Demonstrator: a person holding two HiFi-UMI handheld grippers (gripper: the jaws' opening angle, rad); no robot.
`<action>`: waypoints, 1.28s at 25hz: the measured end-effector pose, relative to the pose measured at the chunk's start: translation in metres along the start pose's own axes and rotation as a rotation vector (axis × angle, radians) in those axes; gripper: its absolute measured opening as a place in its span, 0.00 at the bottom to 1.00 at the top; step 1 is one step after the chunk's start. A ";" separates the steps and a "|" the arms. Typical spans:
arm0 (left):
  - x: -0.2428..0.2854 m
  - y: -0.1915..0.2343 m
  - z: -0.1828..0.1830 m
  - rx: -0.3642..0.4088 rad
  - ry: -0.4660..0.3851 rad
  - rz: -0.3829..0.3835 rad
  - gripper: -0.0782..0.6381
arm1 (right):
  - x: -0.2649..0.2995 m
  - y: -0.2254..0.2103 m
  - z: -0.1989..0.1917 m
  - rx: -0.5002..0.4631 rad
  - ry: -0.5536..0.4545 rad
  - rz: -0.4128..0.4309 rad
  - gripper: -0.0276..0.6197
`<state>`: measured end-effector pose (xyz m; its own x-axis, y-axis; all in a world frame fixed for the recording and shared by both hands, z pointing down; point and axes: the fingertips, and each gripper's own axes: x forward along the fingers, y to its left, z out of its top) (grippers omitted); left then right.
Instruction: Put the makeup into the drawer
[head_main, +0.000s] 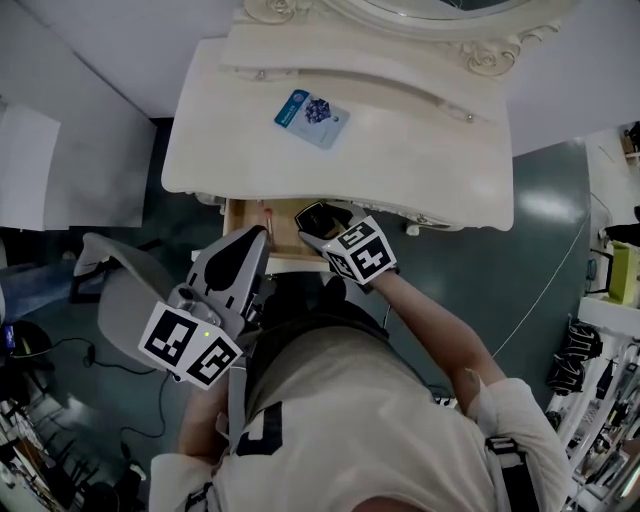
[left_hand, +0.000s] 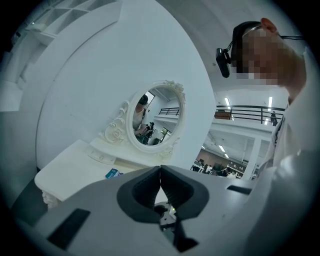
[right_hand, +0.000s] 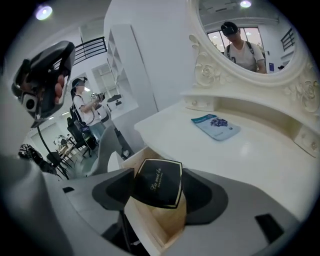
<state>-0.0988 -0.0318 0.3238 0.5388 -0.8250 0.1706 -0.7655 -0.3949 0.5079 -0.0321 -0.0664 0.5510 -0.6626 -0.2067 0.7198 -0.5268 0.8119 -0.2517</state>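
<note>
makeup: black compact (right_hand: 156, 182) with an angular lid, thin gold edge and gold script lettering on top, lid closed
makeup pose: lid faces up, tipped a little
makeup state: pinched from both sides by the right claw (right_hand: 160, 194), not resting on anything
makeup spot: right over the open drawer, just off the front edge of the table (head_main: 400, 150)
drawer: light wooden box (head_main: 278, 228) with plain pale walls
drawer state: pulled out, open
drawer spot: sticks out from under the table's front edge, left of its middle
</note>
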 end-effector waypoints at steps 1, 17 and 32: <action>-0.002 0.002 0.000 -0.001 -0.001 0.004 0.19 | 0.006 0.000 -0.005 -0.002 0.015 0.002 0.53; -0.028 0.047 -0.008 -0.046 0.028 0.050 0.19 | 0.086 -0.021 -0.052 0.025 0.195 -0.051 0.53; -0.044 0.079 -0.017 -0.067 0.073 0.103 0.19 | 0.131 -0.033 -0.076 0.048 0.274 -0.090 0.53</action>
<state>-0.1769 -0.0196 0.3705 0.4846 -0.8273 0.2841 -0.7940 -0.2798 0.5396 -0.0614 -0.0783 0.7030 -0.4469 -0.1164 0.8870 -0.6061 0.7687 -0.2045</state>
